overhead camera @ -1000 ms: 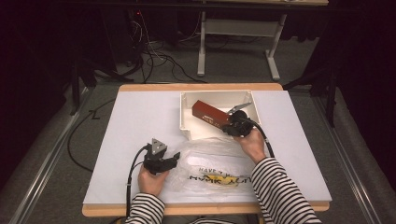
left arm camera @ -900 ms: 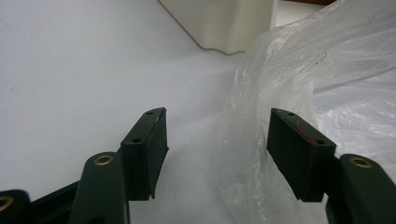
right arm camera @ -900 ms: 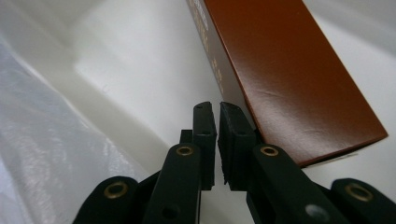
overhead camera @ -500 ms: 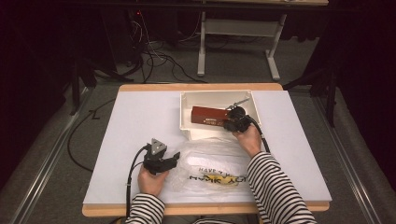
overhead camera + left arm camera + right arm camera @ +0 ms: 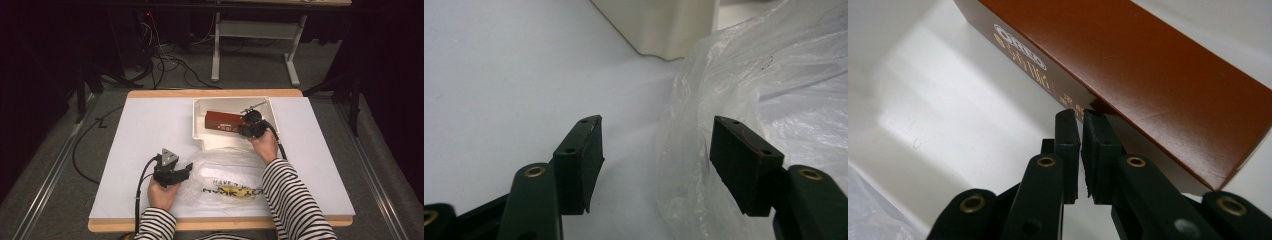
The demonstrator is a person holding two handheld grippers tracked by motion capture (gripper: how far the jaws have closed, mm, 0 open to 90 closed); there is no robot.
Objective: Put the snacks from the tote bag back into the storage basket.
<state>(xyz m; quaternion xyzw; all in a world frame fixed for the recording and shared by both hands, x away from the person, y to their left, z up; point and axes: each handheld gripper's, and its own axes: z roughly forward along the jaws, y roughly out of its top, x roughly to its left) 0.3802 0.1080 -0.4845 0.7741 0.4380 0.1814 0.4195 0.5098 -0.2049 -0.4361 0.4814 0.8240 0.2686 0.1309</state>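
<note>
A red-brown box [image 5: 222,121] [image 5: 1148,65] with gold lettering lies in a white tray [image 5: 200,131] [image 5: 923,100]. My right gripper [image 5: 248,127] [image 5: 1080,117] reaches into the tray. Its jaws are shut with a thin slit between them, and their tips sit against the box's near side edge; nothing shows between them. A clear plastic bag [image 5: 227,167] [image 5: 749,75] lies in front of the tray. My left gripper [image 5: 186,170] [image 5: 658,125] rests at the bag's left edge, open. The bag's loose edge lies between its jaws, nearer the right one, unpinched.
A silvery metal piece [image 5: 254,105] lies at the tray's far right. Something yellow with black lettering [image 5: 232,190] shows inside the bag. The tray's corner [image 5: 664,25] stands just beyond the left gripper. White tabletop [image 5: 145,130] spreads to the left. Cables lie on the floor beyond.
My right gripper has shifted a little up and to the left in the tray, closer to the box's end. The left gripper and the bag have stayed still.
</note>
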